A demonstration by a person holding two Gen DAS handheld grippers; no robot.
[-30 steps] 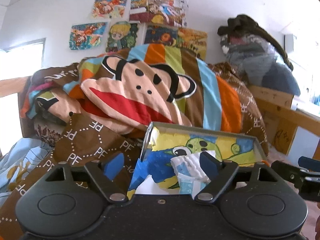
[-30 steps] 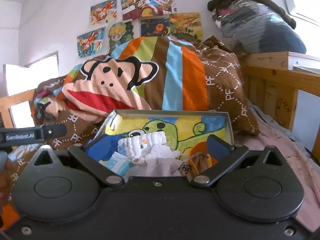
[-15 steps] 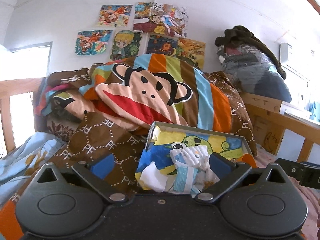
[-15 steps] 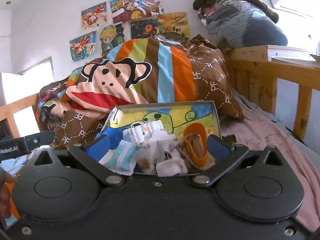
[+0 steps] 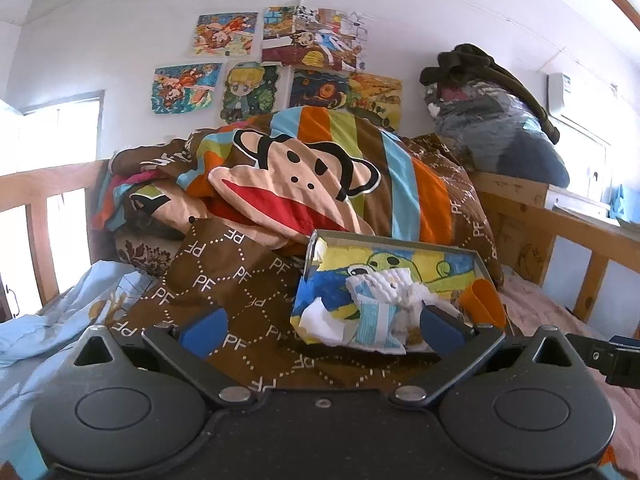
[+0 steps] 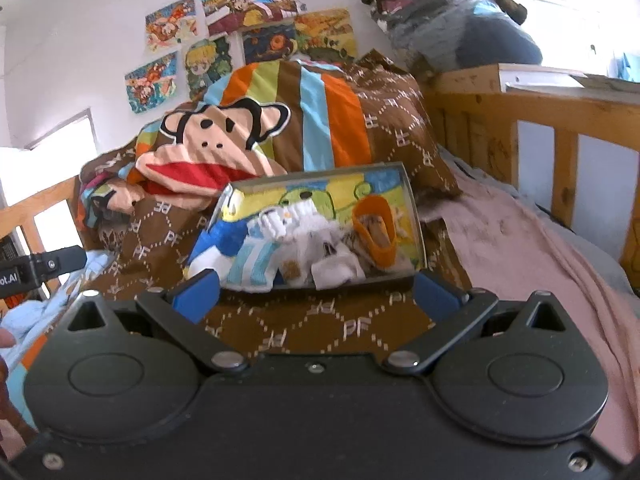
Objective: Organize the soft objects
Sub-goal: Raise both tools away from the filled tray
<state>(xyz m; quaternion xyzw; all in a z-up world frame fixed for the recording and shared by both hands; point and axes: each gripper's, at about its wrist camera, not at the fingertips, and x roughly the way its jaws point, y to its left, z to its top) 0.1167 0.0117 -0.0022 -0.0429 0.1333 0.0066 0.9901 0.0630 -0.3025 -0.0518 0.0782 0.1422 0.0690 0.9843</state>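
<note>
An open box (image 5: 320, 258) with a bright cartoon lining lies on the brown PF-patterned quilt (image 5: 224, 280). In it are a white sock (image 5: 386, 284), a blue-striped sock (image 5: 374, 320) and an orange-rimmed sock (image 5: 480, 306). My left gripper (image 5: 322, 330) is open, just short of the box's near left corner, with only quilt and sock edges between its fingers. The right wrist view shows the same box (image 6: 412, 208), striped sock (image 6: 256, 264) and orange-rimmed sock (image 6: 376, 232). My right gripper (image 6: 316, 294) is open in front of the box, holding nothing.
A heaped monkey-face quilt (image 5: 296, 176) rises behind the box. A wooden bed rail (image 6: 560, 120) and pink sheet (image 6: 520, 248) lie to the right, and a light blue cloth (image 5: 48, 312) to the left. A bundle of clothes (image 5: 496, 128) sits on the far shelf.
Both grippers have drawn back from the box, which now looks smaller and farther off. The left jaws have spread wider. The right view has tilted slightly.
</note>
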